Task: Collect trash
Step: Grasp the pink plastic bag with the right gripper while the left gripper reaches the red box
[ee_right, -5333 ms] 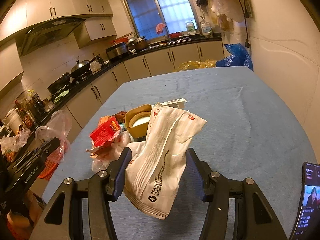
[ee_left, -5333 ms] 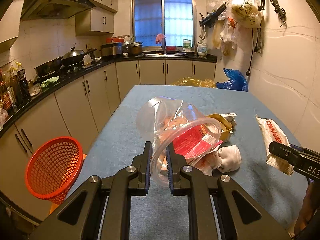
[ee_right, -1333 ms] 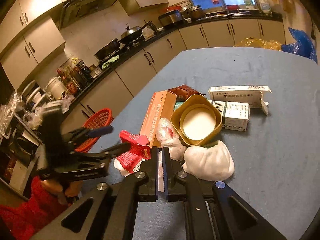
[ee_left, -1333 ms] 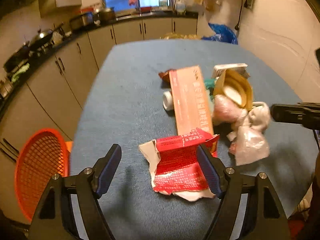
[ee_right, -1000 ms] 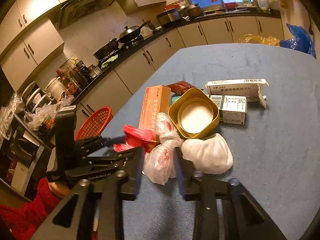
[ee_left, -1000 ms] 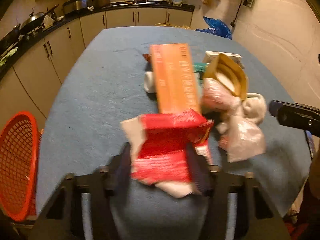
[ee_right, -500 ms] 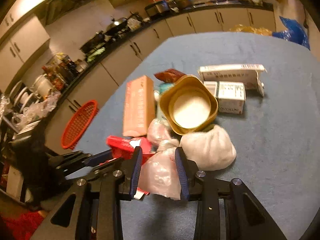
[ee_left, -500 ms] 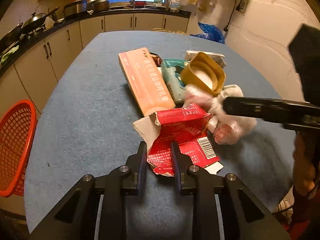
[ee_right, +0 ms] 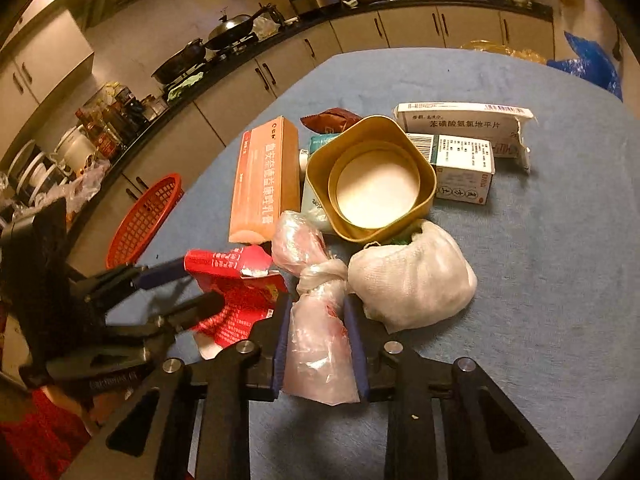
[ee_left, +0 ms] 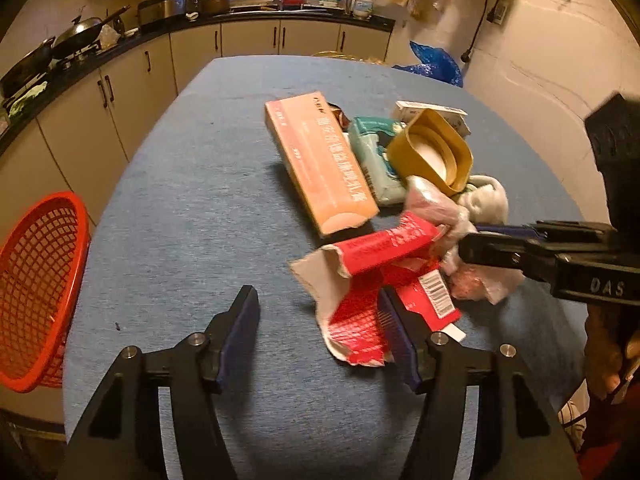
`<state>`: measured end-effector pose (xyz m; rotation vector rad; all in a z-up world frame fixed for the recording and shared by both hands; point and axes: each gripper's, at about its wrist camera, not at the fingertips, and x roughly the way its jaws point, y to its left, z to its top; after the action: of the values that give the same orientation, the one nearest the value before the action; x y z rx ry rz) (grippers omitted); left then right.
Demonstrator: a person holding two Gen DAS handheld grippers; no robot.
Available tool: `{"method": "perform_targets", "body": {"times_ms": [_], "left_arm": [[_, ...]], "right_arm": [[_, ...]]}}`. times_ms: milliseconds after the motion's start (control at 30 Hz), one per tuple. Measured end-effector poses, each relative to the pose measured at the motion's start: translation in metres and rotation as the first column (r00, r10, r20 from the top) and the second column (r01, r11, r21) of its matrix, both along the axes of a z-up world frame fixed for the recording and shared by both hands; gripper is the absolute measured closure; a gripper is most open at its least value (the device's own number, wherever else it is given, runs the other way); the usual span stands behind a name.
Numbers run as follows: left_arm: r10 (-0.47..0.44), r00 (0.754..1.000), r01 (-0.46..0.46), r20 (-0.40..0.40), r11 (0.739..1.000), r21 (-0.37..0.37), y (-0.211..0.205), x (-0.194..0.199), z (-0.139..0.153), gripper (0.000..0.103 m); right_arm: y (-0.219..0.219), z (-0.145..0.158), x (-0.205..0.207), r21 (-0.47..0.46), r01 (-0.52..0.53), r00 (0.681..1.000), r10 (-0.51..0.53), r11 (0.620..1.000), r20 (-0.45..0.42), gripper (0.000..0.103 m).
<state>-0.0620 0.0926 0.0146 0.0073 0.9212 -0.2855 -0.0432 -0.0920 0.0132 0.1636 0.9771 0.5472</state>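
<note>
Since half a second ago the left hand-held gripper point(ee_left: 320, 320) has spread wide beside the torn carton point(ee_left: 372, 280) on the bench point(ee_left: 192, 200). The right hand-held gripper point(ee_right: 318, 332) straddles the knotted bag point(ee_right: 316, 320), jaws part-open; light, crinkly, slippery, it is best pinched at the knot.

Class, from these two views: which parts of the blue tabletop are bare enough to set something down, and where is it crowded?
Bare: the strip between the long orange carton and the edge by the red mesh basket; the far end; right of the white cloth bundle. Crowded: around the square gold tin.
</note>
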Motion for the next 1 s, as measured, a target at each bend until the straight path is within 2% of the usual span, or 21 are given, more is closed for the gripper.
{"method": "perform_targets", "body": {"times_ms": [67,200,233,267,300,367,433,500,533,567,633,1000], "left_arm": [[-0.012,1.000,0.012,-0.023,1.000,-0.014,-0.001,0.006,-0.003,0.037],[-0.039,0.999,0.039,-0.014,0.999,-0.013,-0.011,0.013,-0.005,0.037],[-0.053,0.998,0.052,-0.016,0.998,-0.031,-0.013,0.015,-0.004,0.042],[-0.062,0.998,0.061,-0.025,0.996,-0.057,-0.015,0.017,-0.004,0.051],[-0.069,0.997,0.067,-0.026,0.996,-0.064,-0.018,0.018,-0.005,0.052],[-0.081,0.997,0.079,-0.021,0.995,-0.060,-0.024,0.017,-0.006,0.063],[-0.081,0.997,0.080,-0.011,0.996,-0.043,-0.028,0.013,-0.005,0.064],[-0.073,0.997,0.073,-0.001,0.997,-0.031,-0.027,0.010,-0.005,0.071],[-0.067,0.998,0.067,-0.002,0.997,-0.036,-0.025,0.010,-0.006,0.078],[-0.048,0.999,0.047,-0.006,0.998,-0.041,-0.021,0.011,-0.006,0.090],[-0.029,1.000,0.029,-0.004,0.999,-0.034,-0.016,0.011,-0.007,0.095],[0.016,0.995,-0.015,0.094,1.000,-0.005,0.003,-0.014,0.014,0.099]], "right_arm": [[-0.002,0.001,-0.003,0.009,-0.001,1.000,0.001,1.000,0.009,0.075],[-0.007,0.000,-0.004,0.024,0.001,1.000,-0.001,1.000,0.009,0.075],[-0.008,-0.001,-0.005,0.027,0.000,1.000,-0.001,1.000,0.007,0.075],[-0.009,-0.002,-0.005,0.027,-0.002,1.000,0.002,1.000,0.005,0.075],[-0.009,-0.002,-0.005,0.028,-0.001,1.000,0.001,1.000,0.006,0.075],[-0.007,-0.003,-0.005,0.029,-0.004,1.000,0.004,1.000,0.005,0.075],[-0.005,-0.002,-0.005,0.022,-0.005,1.000,0.005,1.000,0.010,0.075],[-0.004,-0.001,-0.006,0.015,-0.007,1.000,0.007,1.000,0.015,0.075],[-0.004,-0.001,-0.005,0.018,-0.006,1.000,0.005,1.000,0.014,0.075],[-0.005,-0.001,-0.005,0.020,-0.003,1.000,0.003,1.000,0.013,0.075],[-0.006,0.000,-0.005,0.029,-0.002,1.000,0.001,1.000,0.014,0.075],[-0.010,0.005,-0.009,0.045,-0.007,1.000,0.006,0.999,0.026,0.075]]}}
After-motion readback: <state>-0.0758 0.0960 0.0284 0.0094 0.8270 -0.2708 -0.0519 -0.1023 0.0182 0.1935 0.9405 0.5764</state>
